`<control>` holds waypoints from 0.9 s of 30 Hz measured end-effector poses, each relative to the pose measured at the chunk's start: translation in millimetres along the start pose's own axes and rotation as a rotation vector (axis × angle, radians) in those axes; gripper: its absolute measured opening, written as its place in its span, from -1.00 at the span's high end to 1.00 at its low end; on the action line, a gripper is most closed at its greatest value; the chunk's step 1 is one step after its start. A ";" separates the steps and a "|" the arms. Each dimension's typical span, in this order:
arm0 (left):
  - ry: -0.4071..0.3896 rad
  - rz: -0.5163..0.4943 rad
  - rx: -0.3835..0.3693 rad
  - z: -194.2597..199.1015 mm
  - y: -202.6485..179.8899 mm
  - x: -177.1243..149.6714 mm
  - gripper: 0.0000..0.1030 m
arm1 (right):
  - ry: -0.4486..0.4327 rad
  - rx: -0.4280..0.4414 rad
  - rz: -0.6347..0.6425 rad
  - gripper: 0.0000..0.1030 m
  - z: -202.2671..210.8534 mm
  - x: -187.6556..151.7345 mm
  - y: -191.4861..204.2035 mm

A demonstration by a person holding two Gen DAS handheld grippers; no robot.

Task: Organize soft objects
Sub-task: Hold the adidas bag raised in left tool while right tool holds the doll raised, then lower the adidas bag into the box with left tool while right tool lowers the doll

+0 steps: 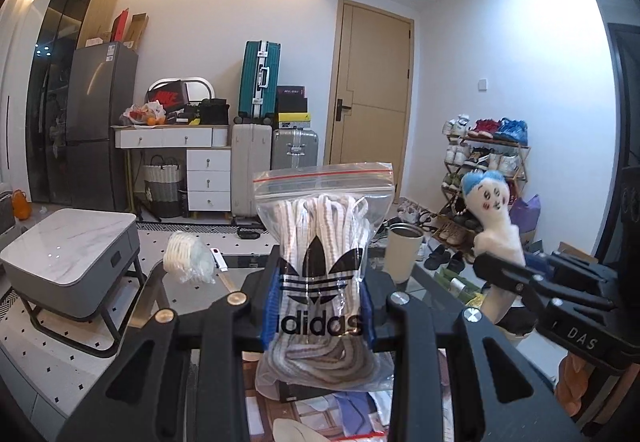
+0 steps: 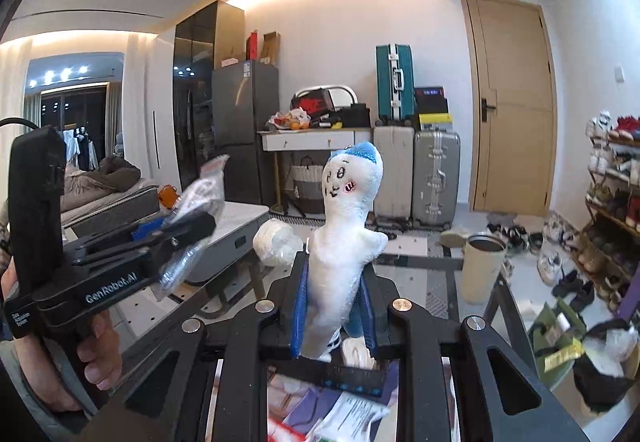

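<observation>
Left wrist view: my left gripper point(image 1: 320, 316) is closed on a zip bag of laces point(image 1: 323, 242), held upright above the glass table point(image 1: 436, 282). Right gripper point(image 2: 334, 316) is clamped on a white plush doll point(image 2: 344, 238) w/ blue hair, also upright, just beside the left one. Near in front I see a beige tumbler point(image 2: 482, 268) and a pack of white rolls point(image 1: 186, 256) on the table edge. Grey marble side table point(image 1: 68, 242) stands left. Suitcases point(image 1: 276, 158) and shoe rack point(image 1: 486, 178) are well apart, floor between is open.
</observation>
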State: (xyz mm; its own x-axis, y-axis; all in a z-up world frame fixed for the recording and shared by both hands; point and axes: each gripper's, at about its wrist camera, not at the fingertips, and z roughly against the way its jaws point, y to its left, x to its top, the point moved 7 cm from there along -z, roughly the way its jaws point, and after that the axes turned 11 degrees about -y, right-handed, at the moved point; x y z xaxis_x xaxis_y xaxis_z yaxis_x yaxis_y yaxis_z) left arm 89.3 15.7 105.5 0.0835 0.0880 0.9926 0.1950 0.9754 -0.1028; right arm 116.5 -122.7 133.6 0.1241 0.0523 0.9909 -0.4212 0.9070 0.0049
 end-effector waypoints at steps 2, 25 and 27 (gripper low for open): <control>-0.006 0.005 -0.011 11.2 -3.1 5.9 0.40 | 0.026 0.007 -0.001 0.57 14.8 1.0 6.2; 0.070 0.000 0.099 -12.3 12.8 -44.6 0.39 | 0.011 0.006 -0.012 0.57 -10.8 -41.9 7.6; 0.056 -0.011 0.108 -27.6 11.9 -43.6 0.39 | 0.001 -0.009 0.024 0.57 -26.5 -41.4 7.5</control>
State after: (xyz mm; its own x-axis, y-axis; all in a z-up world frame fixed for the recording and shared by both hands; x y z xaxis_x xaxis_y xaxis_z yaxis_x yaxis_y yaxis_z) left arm 115.0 18.0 59.2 0.1370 0.0690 0.9882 0.0904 0.9925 -0.0819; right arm 132.0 -106.9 89.0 0.1145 0.0747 0.9906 -0.4155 0.9093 -0.0205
